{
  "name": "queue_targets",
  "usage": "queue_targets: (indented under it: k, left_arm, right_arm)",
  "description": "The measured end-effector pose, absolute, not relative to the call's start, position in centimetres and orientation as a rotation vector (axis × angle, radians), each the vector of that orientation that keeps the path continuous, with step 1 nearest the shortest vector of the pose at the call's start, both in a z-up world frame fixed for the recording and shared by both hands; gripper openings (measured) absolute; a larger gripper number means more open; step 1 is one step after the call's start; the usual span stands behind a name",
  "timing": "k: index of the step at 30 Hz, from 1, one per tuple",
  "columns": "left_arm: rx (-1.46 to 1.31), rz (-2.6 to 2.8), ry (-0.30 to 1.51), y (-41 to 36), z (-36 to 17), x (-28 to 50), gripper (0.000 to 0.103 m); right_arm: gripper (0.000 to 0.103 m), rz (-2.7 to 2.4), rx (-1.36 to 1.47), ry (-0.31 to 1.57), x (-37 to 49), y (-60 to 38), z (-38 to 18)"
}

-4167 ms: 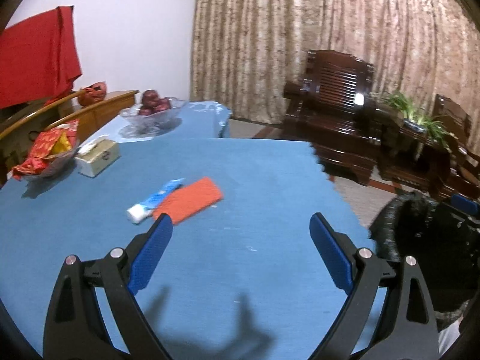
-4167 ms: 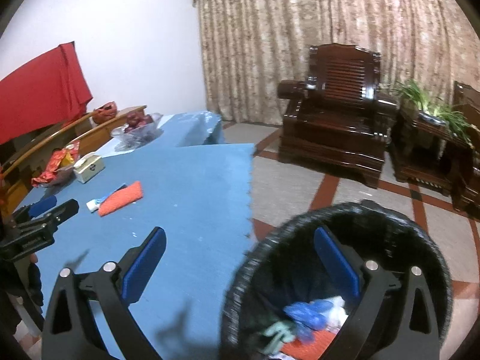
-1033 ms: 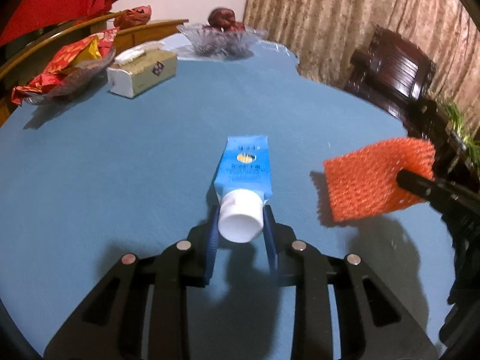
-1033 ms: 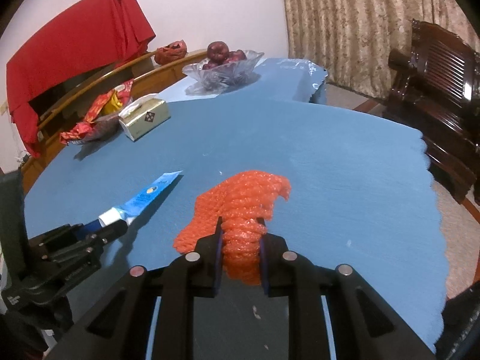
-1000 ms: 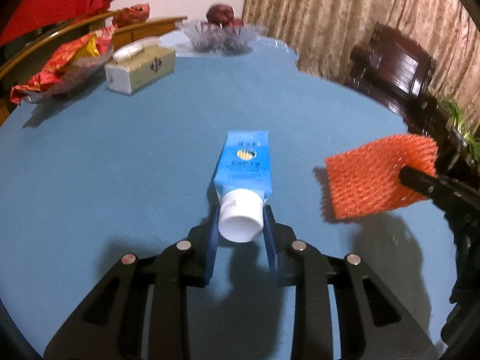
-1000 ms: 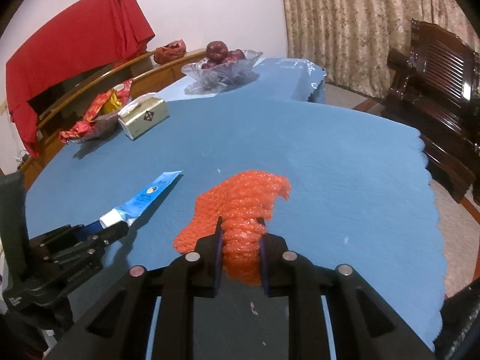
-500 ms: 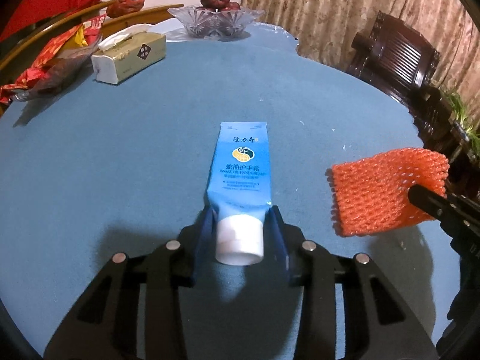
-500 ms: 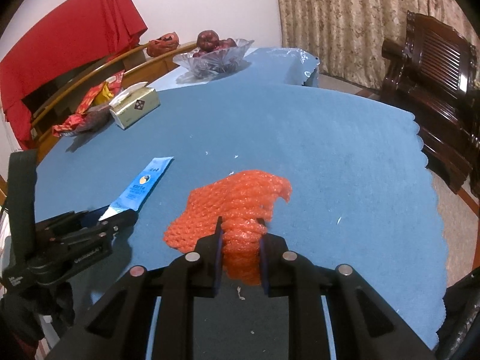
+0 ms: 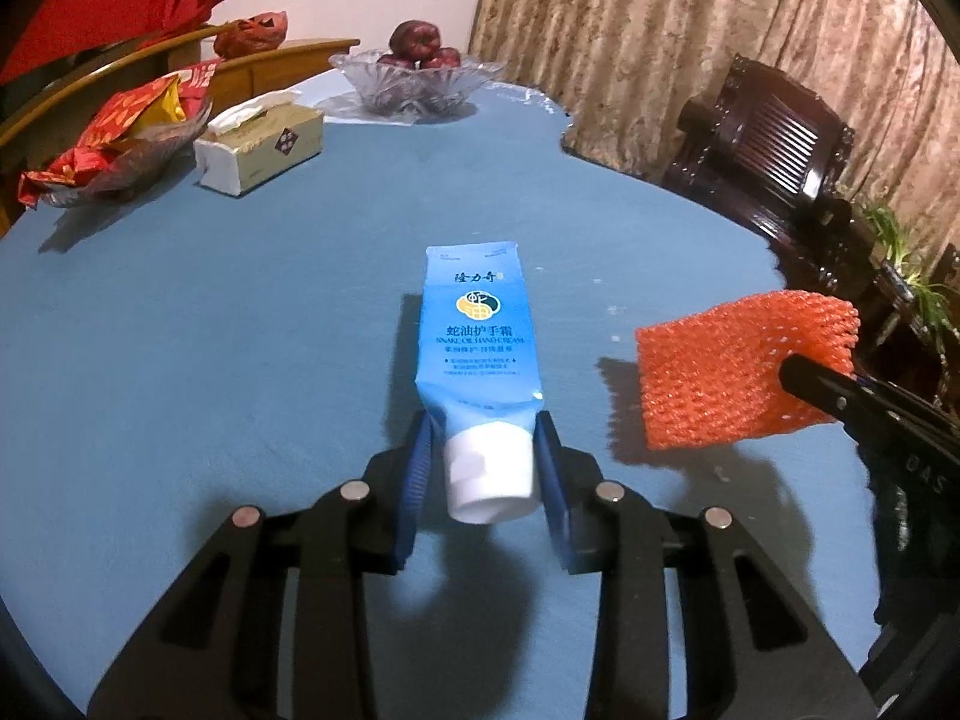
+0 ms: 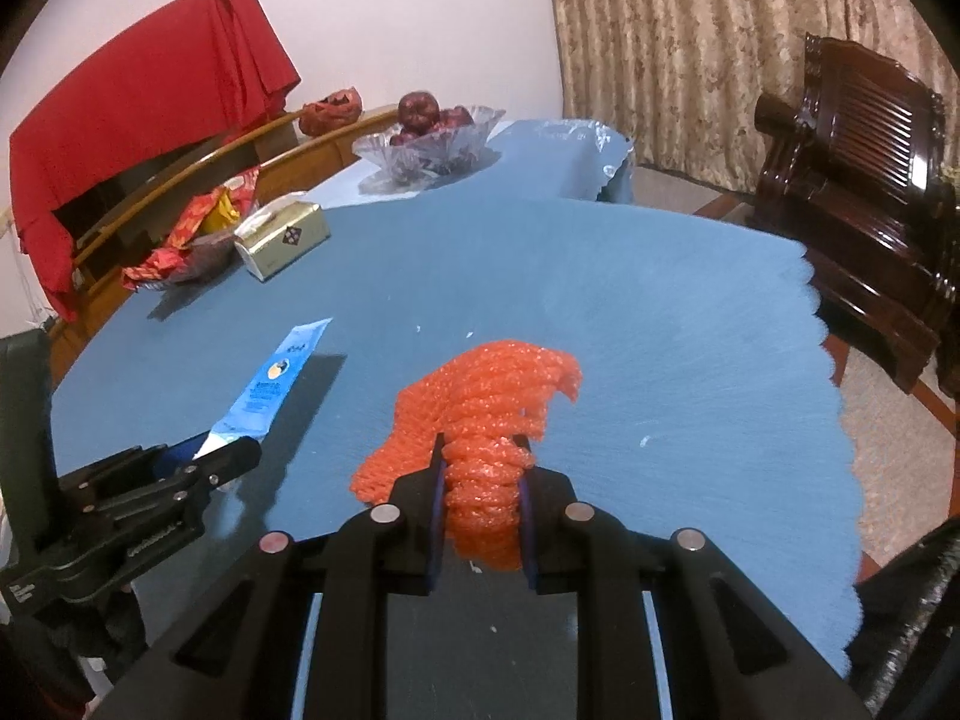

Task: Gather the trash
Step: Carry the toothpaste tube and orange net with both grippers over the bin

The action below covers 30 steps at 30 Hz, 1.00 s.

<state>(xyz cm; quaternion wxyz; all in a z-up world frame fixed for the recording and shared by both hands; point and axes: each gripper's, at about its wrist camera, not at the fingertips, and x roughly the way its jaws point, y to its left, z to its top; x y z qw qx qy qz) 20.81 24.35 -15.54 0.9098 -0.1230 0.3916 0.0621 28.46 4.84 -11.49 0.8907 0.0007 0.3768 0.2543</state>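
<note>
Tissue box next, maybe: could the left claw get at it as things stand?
Probably not yet. The left claw is occupied by the hand cream tube. The table between it and the tissue box looks bare, so the path seems free.

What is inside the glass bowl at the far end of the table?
Dark red apples are piled in the glass bowl. Those showing above its rim are clear; how many lie lower in the bowl cannot be told.

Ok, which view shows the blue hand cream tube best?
The left wrist view: the blue hand cream tube faces the camera, label readable, white cap between the left gripper jaws. The right wrist view shows it edge-on, far left, cap hidden.
</note>
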Motion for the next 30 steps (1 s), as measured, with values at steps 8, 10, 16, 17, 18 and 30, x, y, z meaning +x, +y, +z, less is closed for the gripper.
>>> queue_targets:
  k: [8,10,16,17,18,30]
  left_arm:
    - [-0.214,0.076,0.769,20.5,-12.7,19.7,0.032]
    - [-0.21,0.06,0.765,19.5,-12.3,19.6,0.032]
    - [-0.185,0.009,0.748,16.4,-10.9,18.8,0.032]
    - [-0.182,-0.002,0.745,15.7,-10.7,18.7,0.032]
    - [-0.178,-0.017,0.742,15.0,-10.4,18.5,0.032]
    - [-0.121,-0.179,0.712,5.9,-8.1,16.8,0.032]
  right_arm:
    - [0.02,0.507,0.017,0.74,26.1,1.7,-9.0]
    - [0.02,0.497,0.018,0.727,25.4,0.8,-8.4]
    - [0.02,0.454,0.034,0.691,23.5,-2.7,-6.6]
    - [0.02,0.442,0.039,0.682,23.0,-3.6,-6.3]
    - [0.02,0.433,0.042,0.677,22.6,-4.3,-6.0]
    - [0.02,0.269,0.096,0.624,17.8,-14.4,-3.9]
